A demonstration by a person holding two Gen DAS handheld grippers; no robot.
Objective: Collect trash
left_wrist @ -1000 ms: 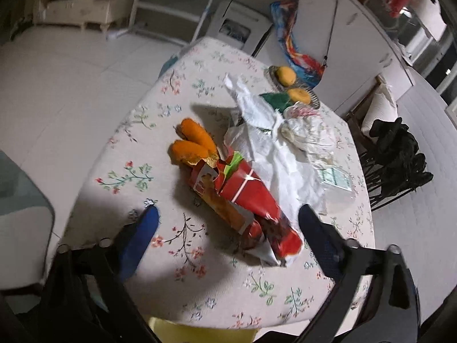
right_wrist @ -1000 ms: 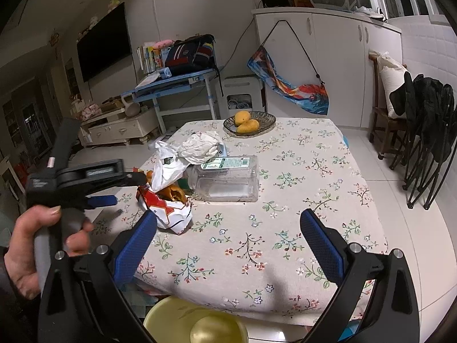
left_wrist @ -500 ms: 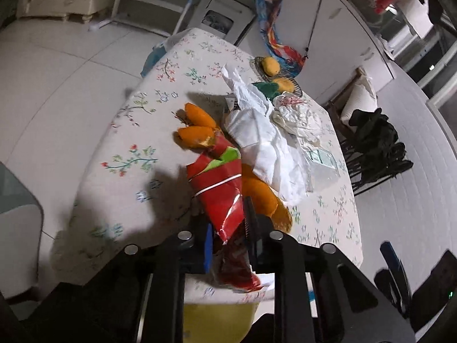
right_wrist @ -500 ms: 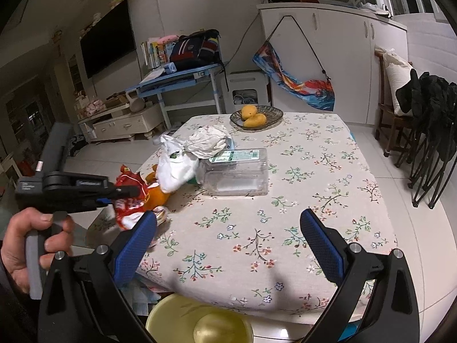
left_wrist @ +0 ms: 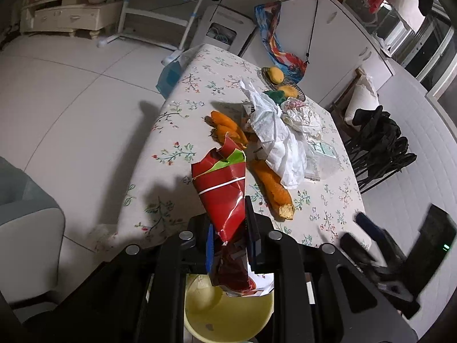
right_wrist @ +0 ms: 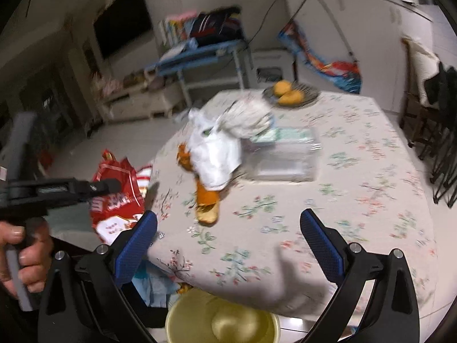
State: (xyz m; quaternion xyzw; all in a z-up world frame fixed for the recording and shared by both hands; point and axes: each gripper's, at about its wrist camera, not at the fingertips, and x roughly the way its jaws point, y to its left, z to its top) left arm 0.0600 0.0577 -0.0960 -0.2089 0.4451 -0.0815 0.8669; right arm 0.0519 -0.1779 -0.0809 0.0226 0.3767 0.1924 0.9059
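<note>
Left wrist view: my left fingers (left_wrist: 230, 238), now clamping the red wrapper (left_wrist: 221, 183), are holding it lifted above the yellow bin (left_wrist: 228, 311); right fingers (right_wrist: 228, 243) are hanging wide open, empty.

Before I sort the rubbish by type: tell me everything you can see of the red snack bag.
The snack bag is crumpled glossy red foil-like plastic with a thin white stripe and a green patch near its torn-open top; the right wrist view shows white print on it. The left gripper has its jaws shut on its lower part, holding it off the table edge, with its bottom end hanging over the yellow bin. Nothing else appears to touch it.
</note>
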